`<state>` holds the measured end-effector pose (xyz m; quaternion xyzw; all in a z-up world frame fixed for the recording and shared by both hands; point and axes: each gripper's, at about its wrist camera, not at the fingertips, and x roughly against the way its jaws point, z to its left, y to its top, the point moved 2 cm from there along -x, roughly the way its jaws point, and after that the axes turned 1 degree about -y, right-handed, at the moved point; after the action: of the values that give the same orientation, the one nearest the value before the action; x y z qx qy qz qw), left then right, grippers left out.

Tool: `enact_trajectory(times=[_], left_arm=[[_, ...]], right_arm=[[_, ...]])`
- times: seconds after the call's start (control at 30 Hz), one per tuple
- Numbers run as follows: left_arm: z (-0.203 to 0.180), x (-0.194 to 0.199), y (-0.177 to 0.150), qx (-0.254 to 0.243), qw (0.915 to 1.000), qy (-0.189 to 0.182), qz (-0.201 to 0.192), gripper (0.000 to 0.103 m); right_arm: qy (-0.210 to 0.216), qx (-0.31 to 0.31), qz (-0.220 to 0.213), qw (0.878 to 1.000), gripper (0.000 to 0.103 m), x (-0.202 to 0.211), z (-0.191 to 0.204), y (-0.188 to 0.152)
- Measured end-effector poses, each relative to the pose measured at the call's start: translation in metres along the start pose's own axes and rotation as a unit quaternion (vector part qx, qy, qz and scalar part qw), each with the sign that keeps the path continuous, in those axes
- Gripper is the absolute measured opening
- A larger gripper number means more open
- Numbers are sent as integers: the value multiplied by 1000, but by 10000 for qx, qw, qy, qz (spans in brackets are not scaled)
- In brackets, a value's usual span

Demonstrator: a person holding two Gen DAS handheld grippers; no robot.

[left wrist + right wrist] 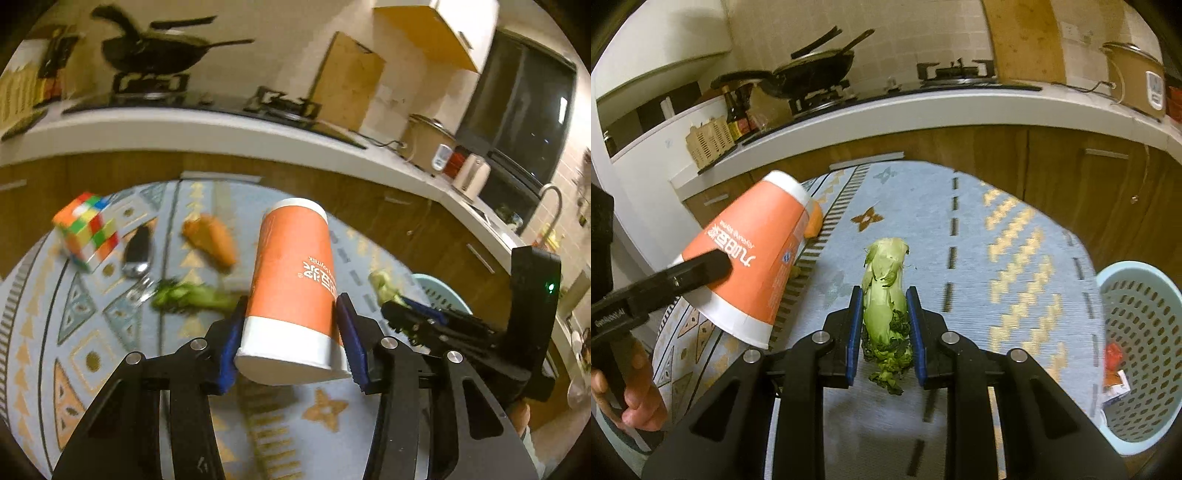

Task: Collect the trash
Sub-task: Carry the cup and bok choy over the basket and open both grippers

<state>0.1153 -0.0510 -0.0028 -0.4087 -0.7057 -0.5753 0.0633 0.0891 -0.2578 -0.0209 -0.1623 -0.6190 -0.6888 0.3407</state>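
My left gripper (290, 334) is shut on an orange and white paper cup (293, 280), held upside down above the patterned table; the cup also shows in the right wrist view (753, 258). My right gripper (884, 332) is shut on a green vegetable scrap (886, 295), lifted over the table; it shows in the left wrist view (384, 288) too. A light blue perforated basket (1141, 354) stands at the right with some wrapper trash inside. Another leafy green scrap (192, 297) and an orange peel-like piece (210, 240) lie on the table.
A Rubik's cube (86, 229) and a black car key (136, 251) lie on the patterned tablecloth (92, 350) at the left. Behind is a kitchen counter (221, 129) with a stove and wok (155, 55), and wooden cabinets below.
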Motion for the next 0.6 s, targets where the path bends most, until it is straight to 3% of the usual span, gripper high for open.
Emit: enact_trajectory(times=[0.33,0.6], left_arm=[[-71,-29,28,-460,9970,-618,-23,45],[-140,-81,29,-858,9912,-957,315,46]], right_arm=[[-761,-314,-455,9956,20,56,-65,10],[-1360,-1018,-553,9839,20,87,-139,0]])
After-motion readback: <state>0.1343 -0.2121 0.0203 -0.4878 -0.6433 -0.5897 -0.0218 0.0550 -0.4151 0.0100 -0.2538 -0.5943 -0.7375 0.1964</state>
